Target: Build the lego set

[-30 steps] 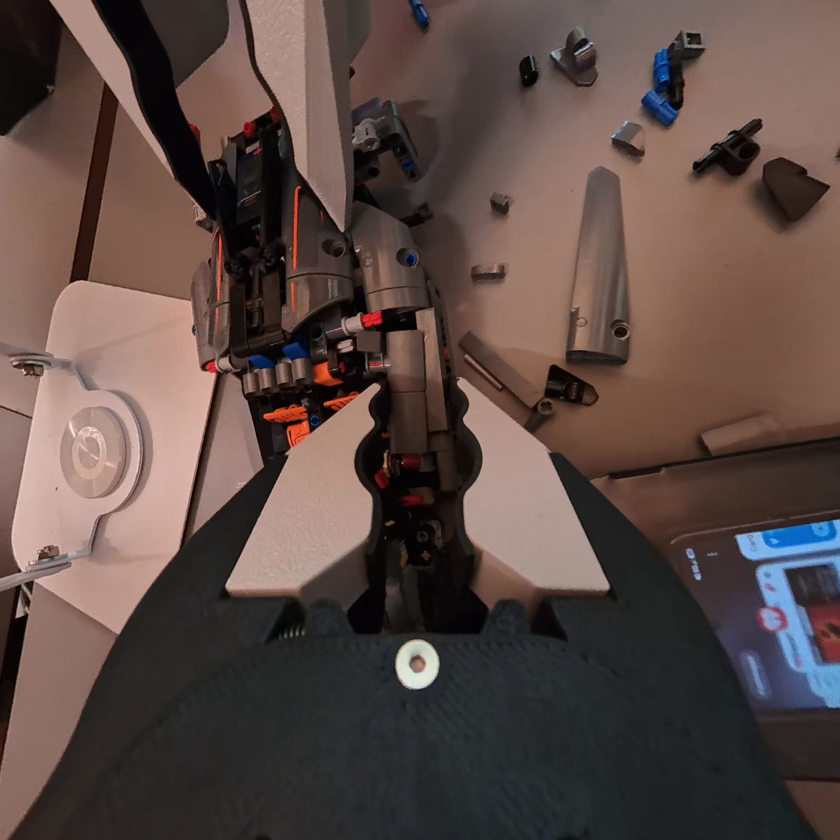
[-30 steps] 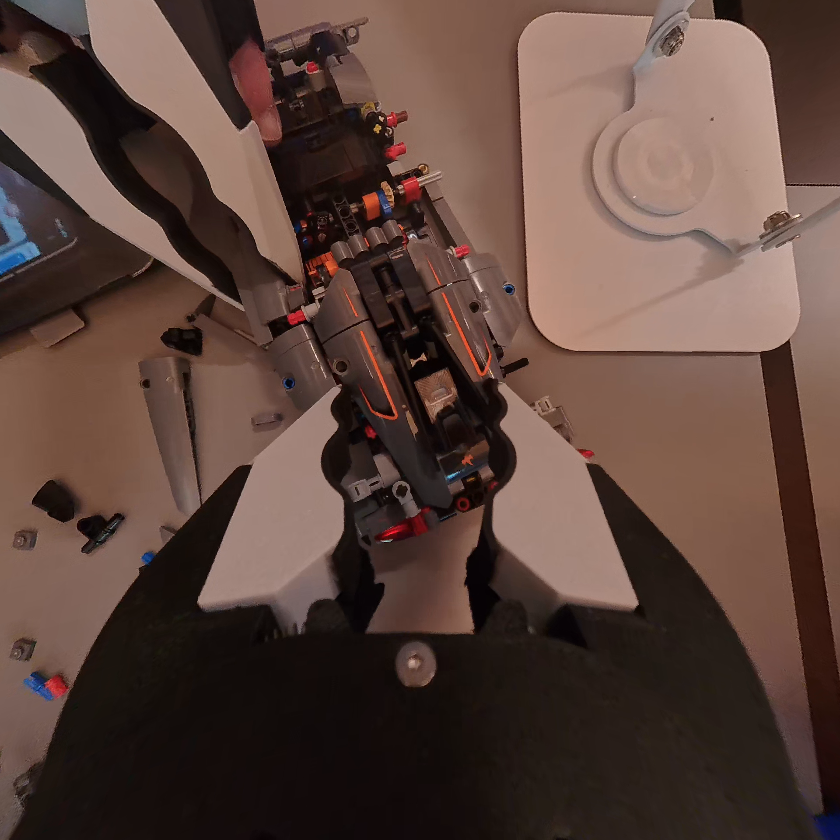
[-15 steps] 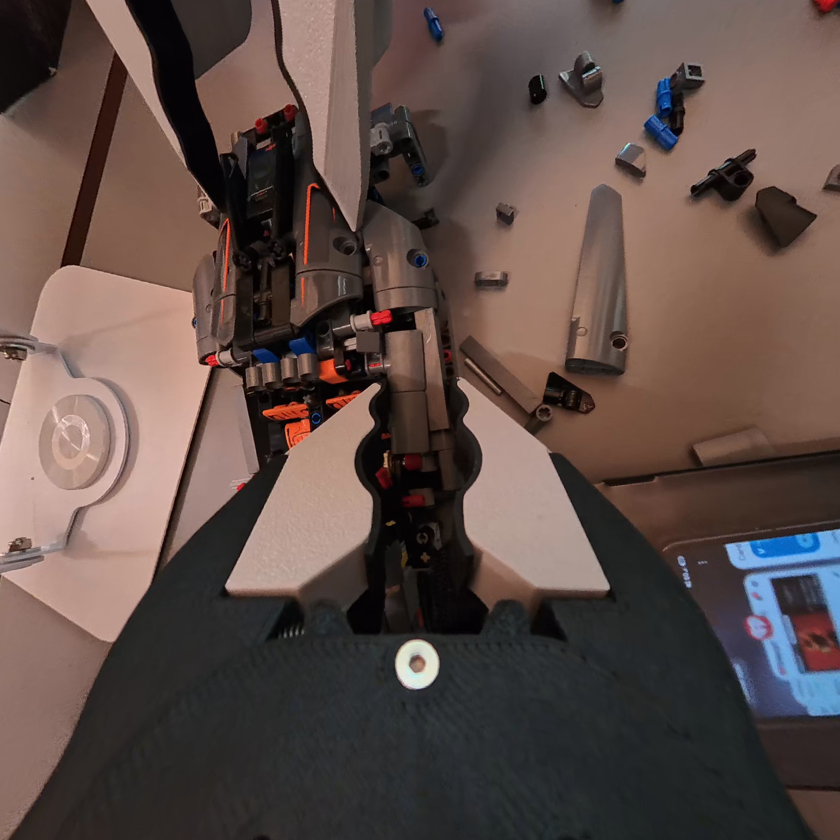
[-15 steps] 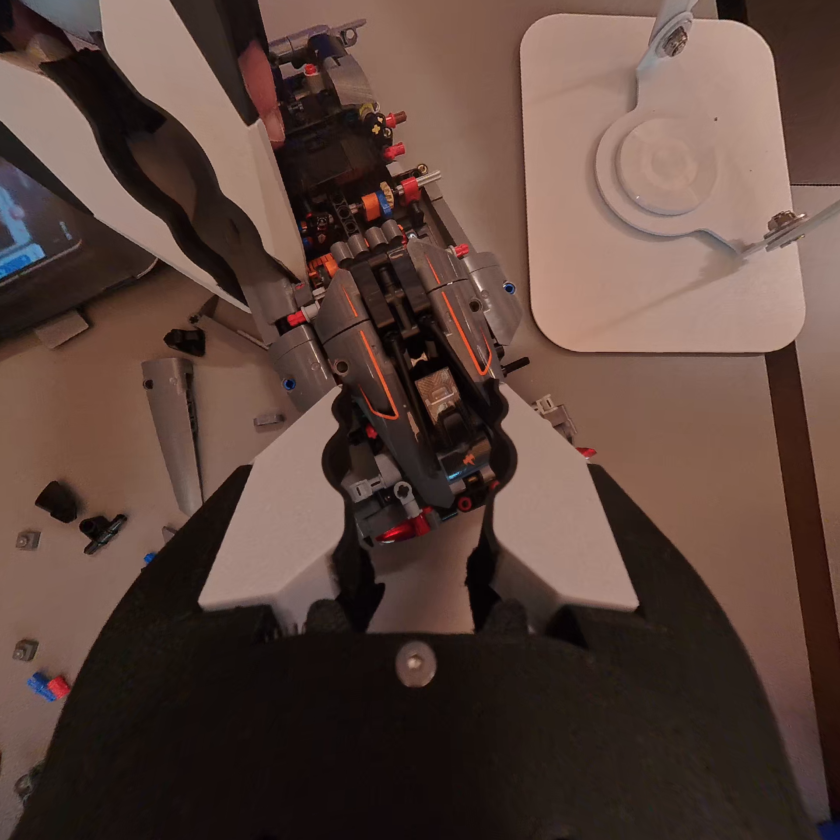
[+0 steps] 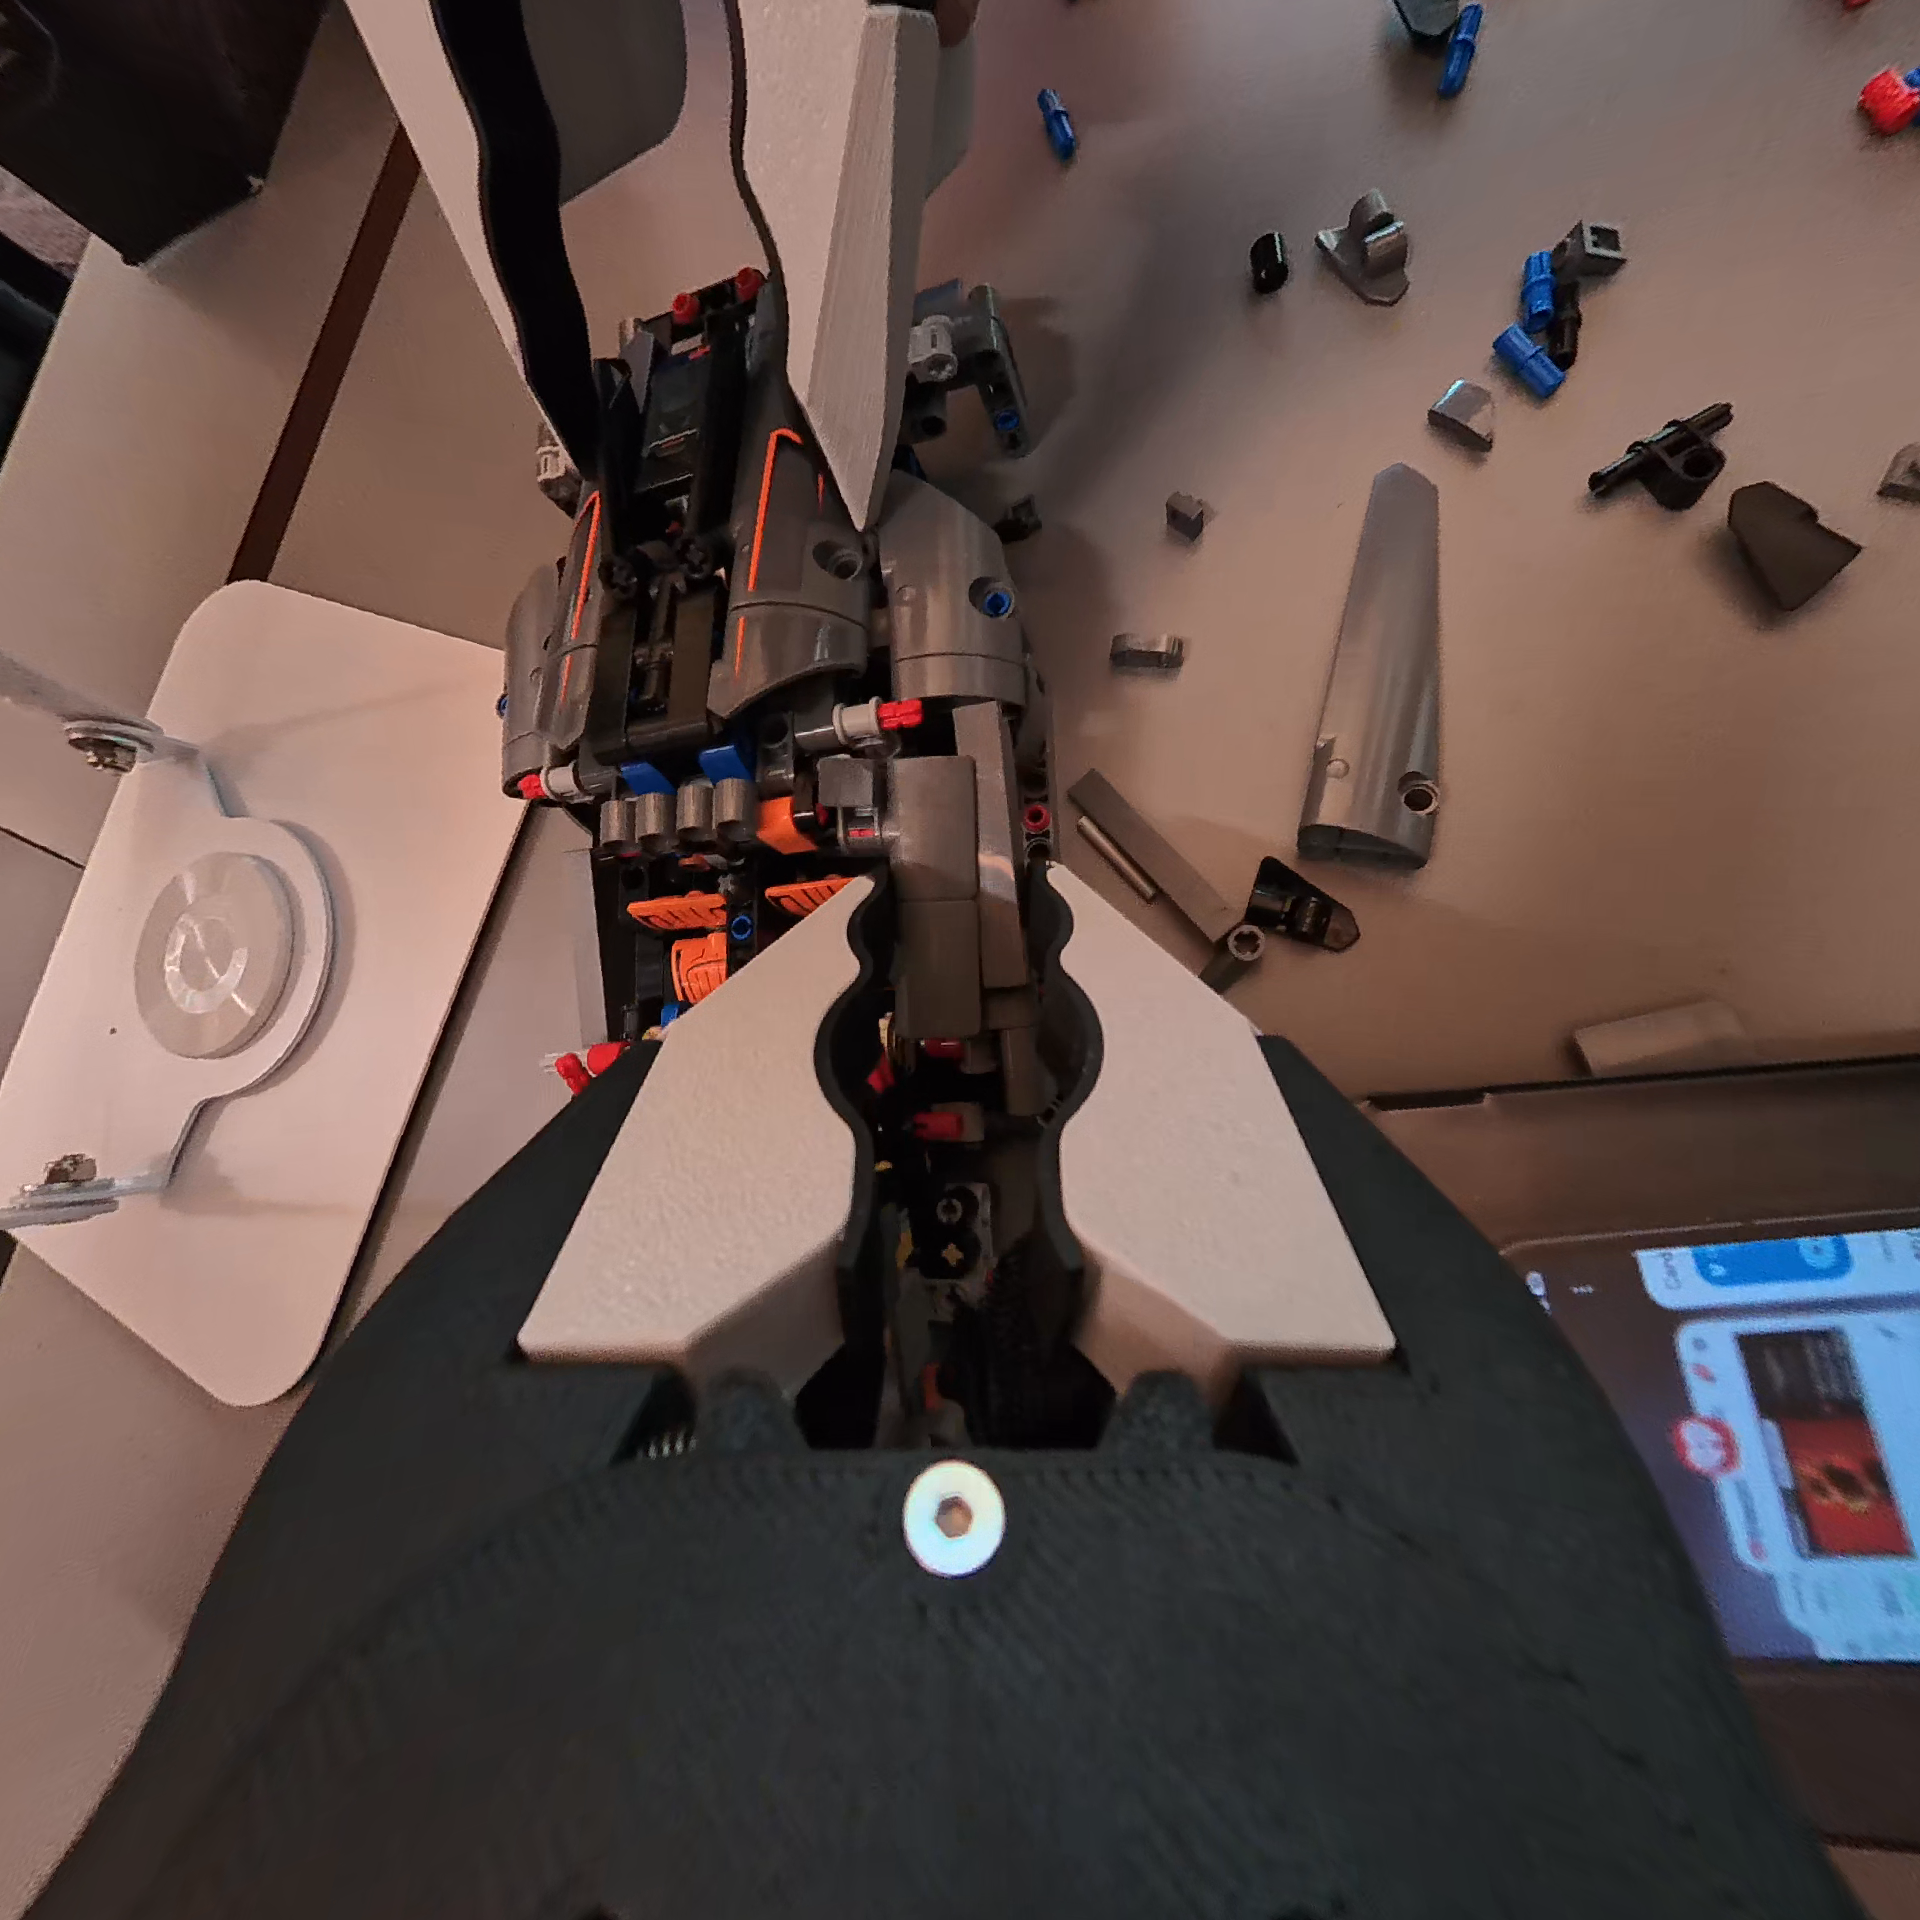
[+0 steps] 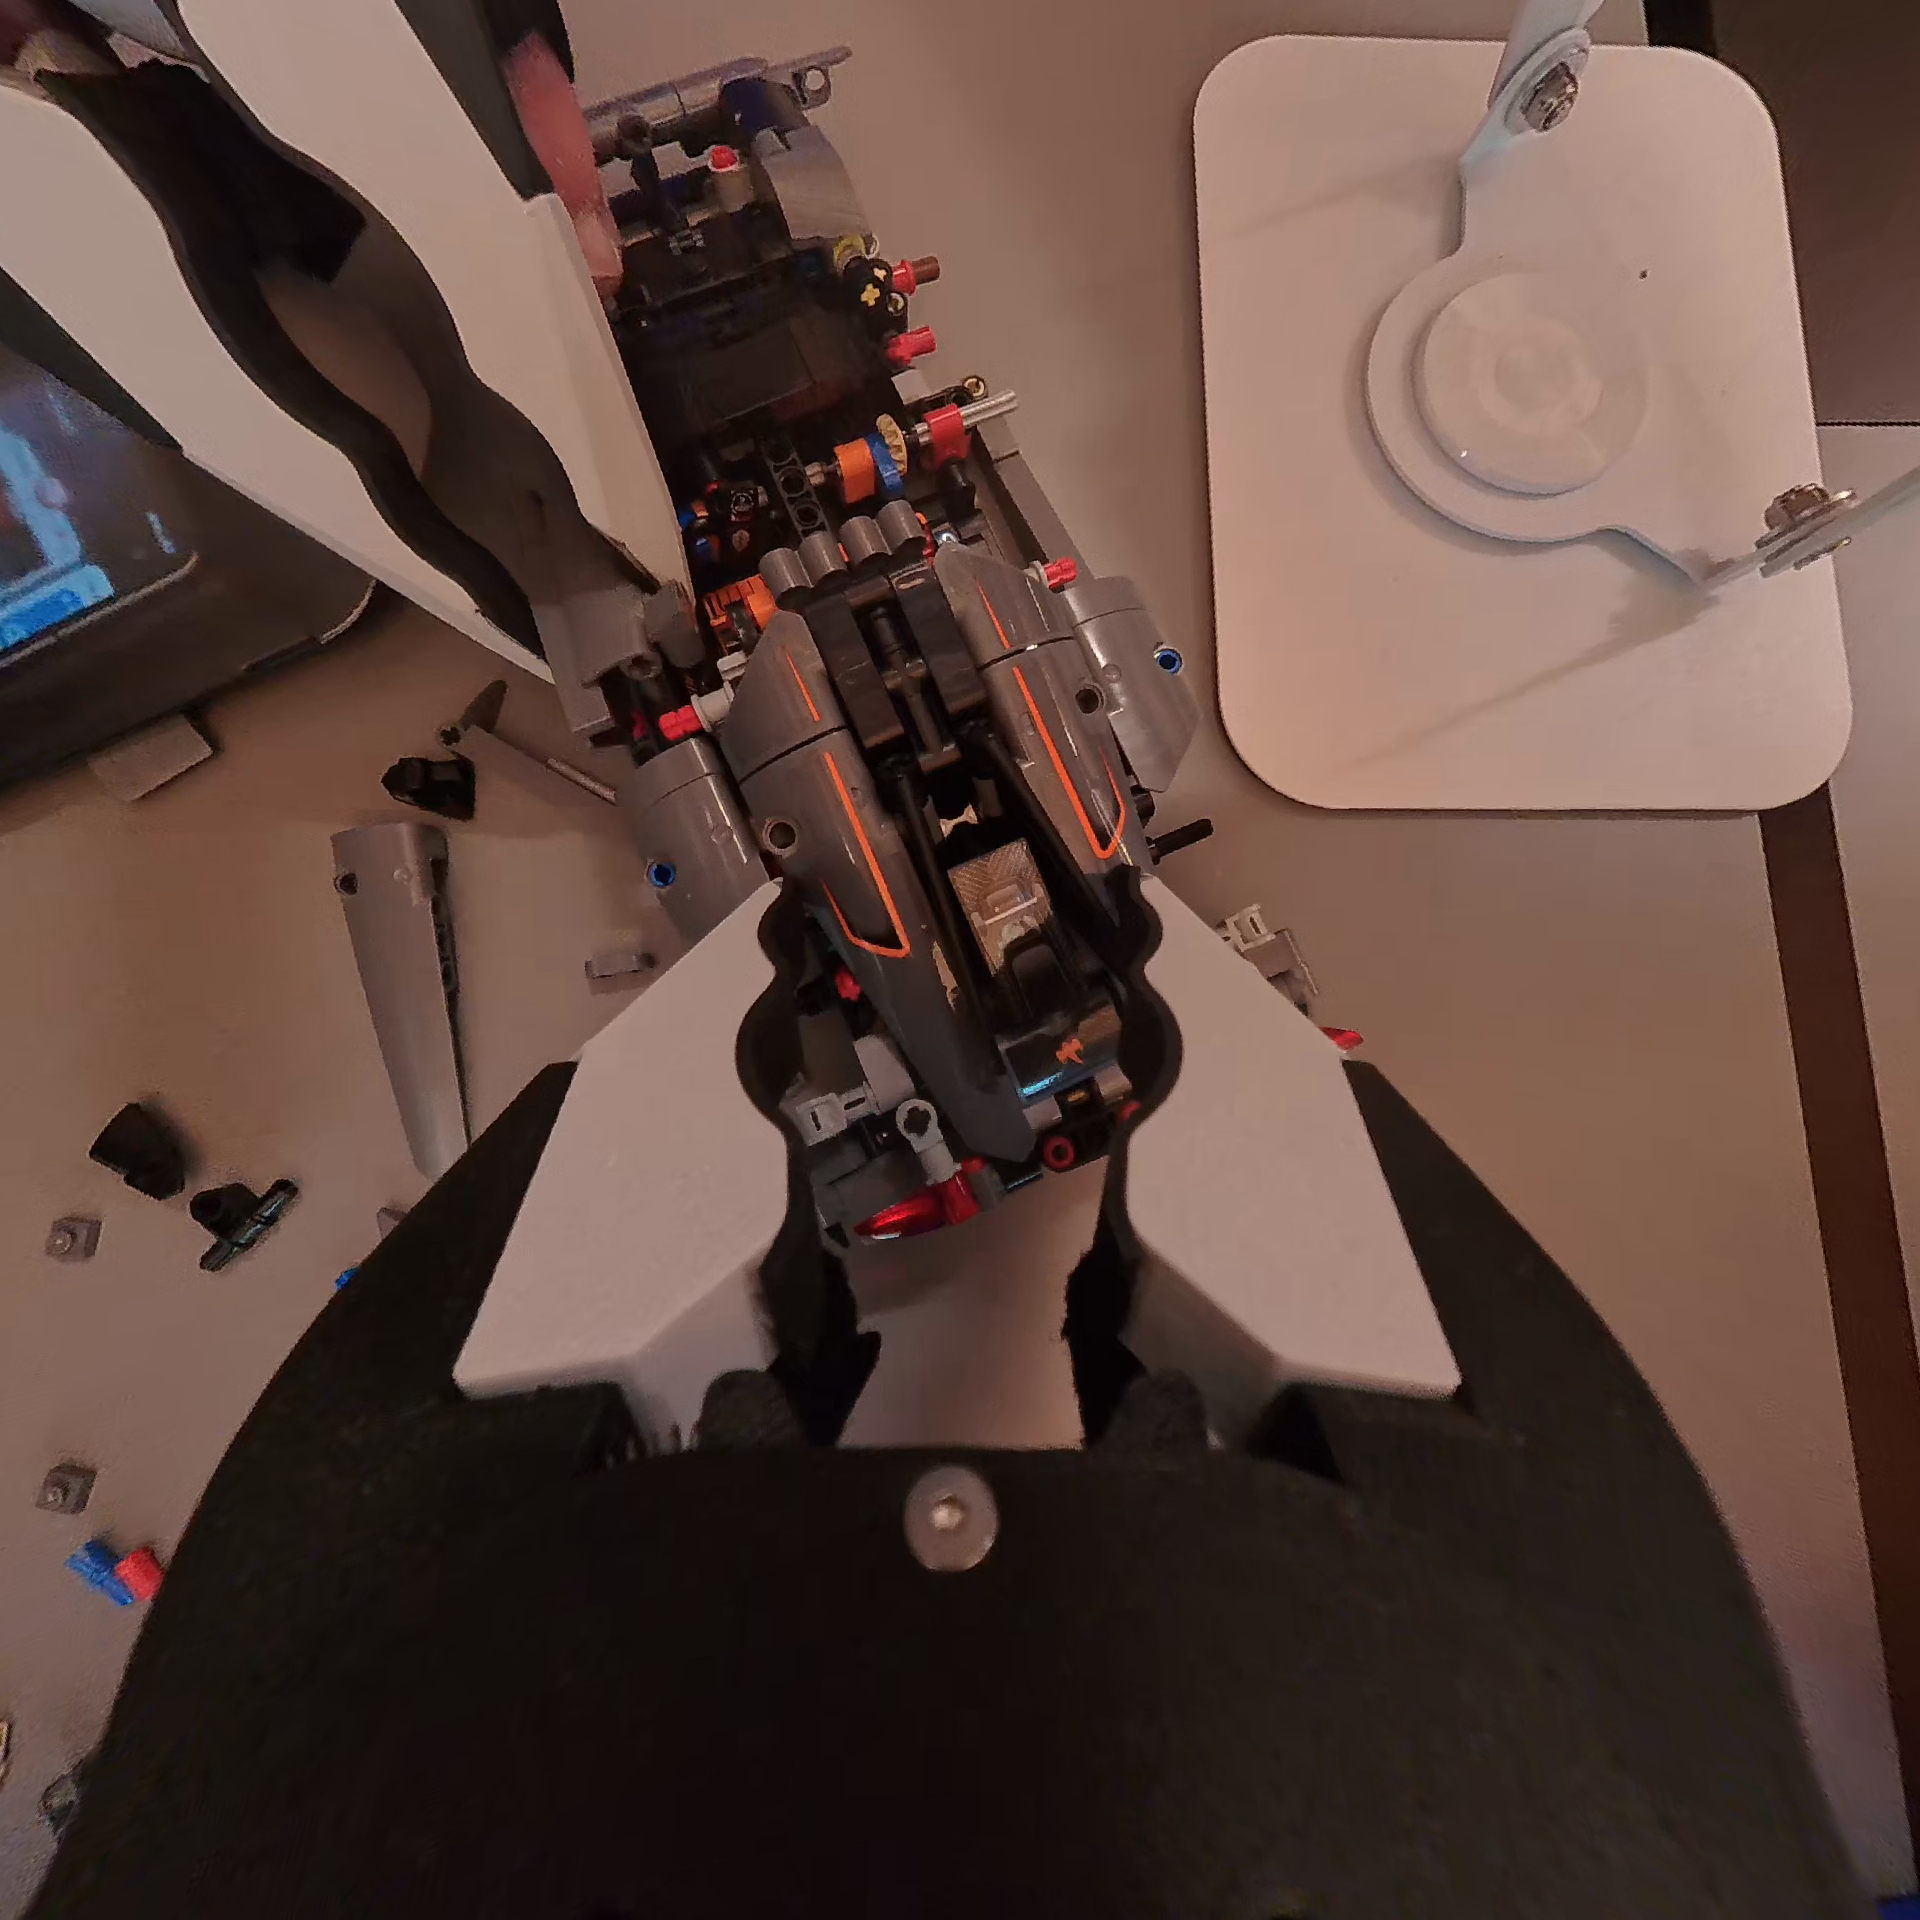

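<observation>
Grey and orange, the lego model (image 5: 769,644) lies on the beige table (image 5: 1558,727) between your two grippers. Your left gripper (image 5: 956,914) is closed on its dark grey side beam. Your right gripper (image 6: 956,914) clamps the opposite end. Loose parts, like the long grey panel (image 5: 1377,665), lie beside the model.

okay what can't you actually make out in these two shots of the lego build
- Lego model: its near end in the left wrist view is buried between the left claw fingers.
- Right claw: in its own view, whether the pads press the model is unclear.
- Tablet: cut off by the right edge.
- Small loose pieces: too small to identify.
</observation>
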Available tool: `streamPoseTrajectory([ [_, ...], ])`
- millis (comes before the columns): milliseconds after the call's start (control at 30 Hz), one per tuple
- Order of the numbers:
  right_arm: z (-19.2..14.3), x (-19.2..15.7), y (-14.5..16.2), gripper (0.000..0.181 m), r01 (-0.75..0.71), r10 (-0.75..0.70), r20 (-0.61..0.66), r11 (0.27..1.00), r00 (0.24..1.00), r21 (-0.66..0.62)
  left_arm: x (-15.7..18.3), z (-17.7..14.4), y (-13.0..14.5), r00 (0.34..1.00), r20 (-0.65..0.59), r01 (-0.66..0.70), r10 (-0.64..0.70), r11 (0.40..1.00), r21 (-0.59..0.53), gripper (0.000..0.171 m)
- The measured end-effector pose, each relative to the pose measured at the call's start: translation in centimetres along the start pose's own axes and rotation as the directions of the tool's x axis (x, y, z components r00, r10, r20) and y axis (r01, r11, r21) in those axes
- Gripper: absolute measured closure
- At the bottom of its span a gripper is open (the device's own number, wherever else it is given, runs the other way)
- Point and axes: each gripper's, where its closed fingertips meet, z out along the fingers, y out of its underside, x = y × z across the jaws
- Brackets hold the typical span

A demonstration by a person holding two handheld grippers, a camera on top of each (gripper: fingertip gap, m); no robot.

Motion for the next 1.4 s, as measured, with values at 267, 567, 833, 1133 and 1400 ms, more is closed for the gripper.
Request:
streamPoseTrajectory([
  [267,0.1,-0.1,-0.1,0.124,0.002,-0.002,0.003,1.0,1.0,0.004,-0.3,-0.6,0.4,1.0,0.016,0.027,-0.027,0.999,0.031,0.148],
  [567,0.3,-0.2,-0.1,0.124,0.005,-0.005,0.004,1.0,1.0,0.004,-0.4,-0.9,0.7,0.999,0.027,0.037,-0.038,0.998,0.042,0.147],
  [833,0.3,-0.1,-0.1,0.124,0.005,-0.005,0.002,1.0,1.0,0.005,-0.3,-0.3,0.2,0.997,0.072,-0.019,0.021,0.999,-0.028,0.126],
  [1133,0.3,-0.1,-0.1,0.124,0.004,-0.004,0.003,1.0,1.0,0.007,-0.9,0.4,0.4,0.959,0.263,-0.066,0.101,0.988,-0.139,0.133],
  [1400,0.3,0.0,-0.1,0.124,0.007,-0.007,-0.002,1.0,1.0,0.004,-2.0,-0.5,0.3,0.854,0.495,-0.09,0.16,0.983,-0.162,0.113],
])
